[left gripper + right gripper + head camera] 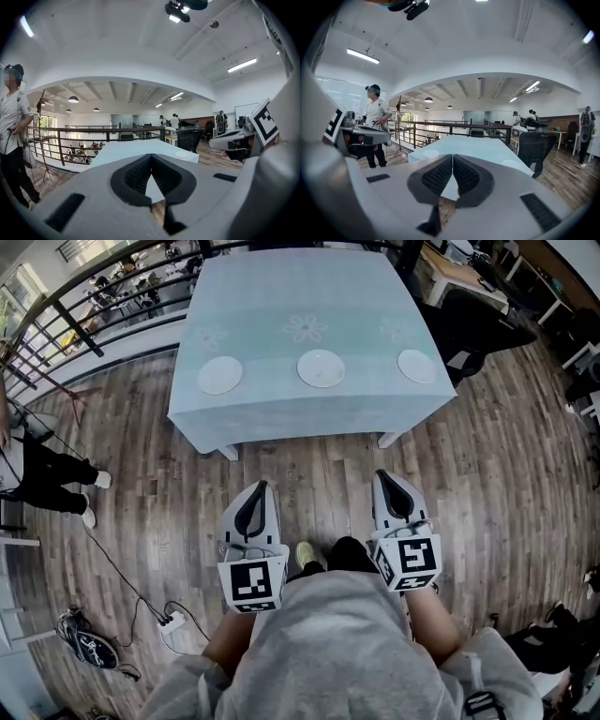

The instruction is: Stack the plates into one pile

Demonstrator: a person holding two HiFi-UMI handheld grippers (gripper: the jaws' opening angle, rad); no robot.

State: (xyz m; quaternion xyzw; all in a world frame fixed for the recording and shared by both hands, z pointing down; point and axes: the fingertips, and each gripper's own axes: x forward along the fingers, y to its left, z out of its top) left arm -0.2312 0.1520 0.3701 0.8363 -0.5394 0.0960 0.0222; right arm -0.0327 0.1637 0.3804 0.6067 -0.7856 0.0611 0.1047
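Three white plates lie in a row near the front edge of a table with a pale blue cloth (300,296): a left plate (219,375), a middle plate (321,368) and a right plate (416,366). Both grippers hang over the wooden floor, short of the table and level with each other. My left gripper (258,487) is shut with nothing in it, its pads meeting at the tips (151,157). My right gripper (385,474) is shut and empty too (453,157). The right gripper view shows the left plate (430,153) and the right plate (511,164).
A dark railing (84,296) runs along the left behind the table. A person (37,474) stands at the left. A power strip with cables (172,621) and a bag (86,645) lie on the floor. A black office chair (533,147) stands right of the table.
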